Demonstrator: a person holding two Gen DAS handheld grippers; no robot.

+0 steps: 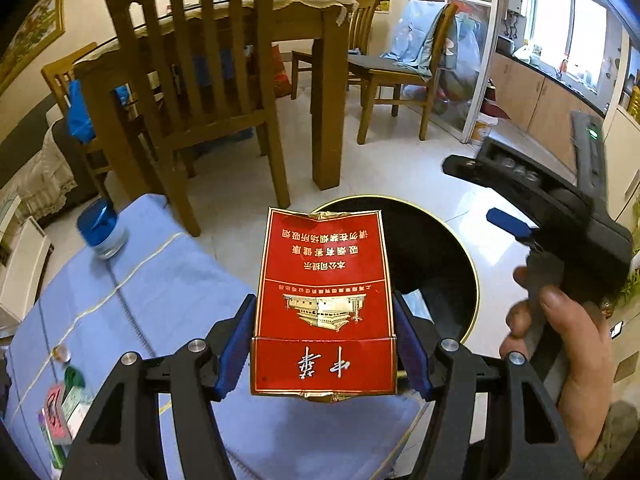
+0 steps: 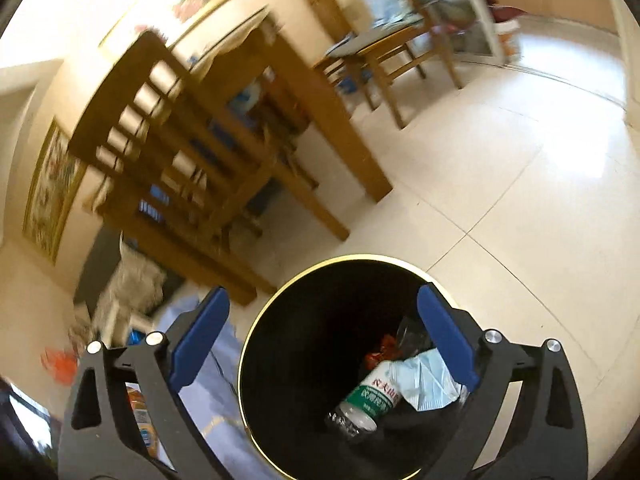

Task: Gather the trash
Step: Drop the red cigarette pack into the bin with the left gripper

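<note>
My left gripper (image 1: pixel 324 350) is shut on a red cigarette pack (image 1: pixel 324 300) with gold print, held upright between the blue pads above the table edge, just short of the black trash bin (image 1: pixel 452 252) with a gold rim. My right gripper (image 2: pixel 320 336) is open and empty, right above the bin's mouth (image 2: pixel 304 360). Inside the bin lie a plastic bottle with a green label (image 2: pixel 366 402), crumpled white paper (image 2: pixel 428 380) and a red wrapper (image 2: pixel 380 350). The right gripper and the hand holding it also show in the left wrist view (image 1: pixel 560 216).
A table with a blue cloth (image 1: pixel 160 320) lies under my left gripper, with a blue-capped jar (image 1: pixel 100 228) and small packets (image 1: pixel 60 412) on it. A wooden dining table (image 1: pixel 304 80) and chairs (image 1: pixel 192 80) stand behind the bin on the white tile floor (image 2: pixel 520 200).
</note>
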